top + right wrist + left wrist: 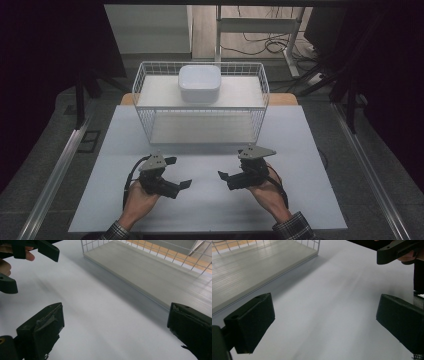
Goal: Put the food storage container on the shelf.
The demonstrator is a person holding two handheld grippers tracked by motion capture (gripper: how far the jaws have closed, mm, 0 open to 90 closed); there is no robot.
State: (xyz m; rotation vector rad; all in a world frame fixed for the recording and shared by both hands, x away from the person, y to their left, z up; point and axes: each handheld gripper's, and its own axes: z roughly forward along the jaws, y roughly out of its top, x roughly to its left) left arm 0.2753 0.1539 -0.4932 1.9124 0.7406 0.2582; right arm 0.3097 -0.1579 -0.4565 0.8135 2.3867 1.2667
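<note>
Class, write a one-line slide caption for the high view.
Two hand-held black grippers, left and right, open above a white table before a white wire rack topped by a white rounded-square lidded box.

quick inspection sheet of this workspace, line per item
surface: white table, bare between the grippers
job's things: white wire basket at the far side; white lidded box on a board across its top
clutter: nothing seen
grippers: left gripper and right gripper both open, holding nothing, hand-held above the near table
cables: a black cable loops from the left gripper; more on the floor behind
surroundings: dark, desk frame behind
</note>
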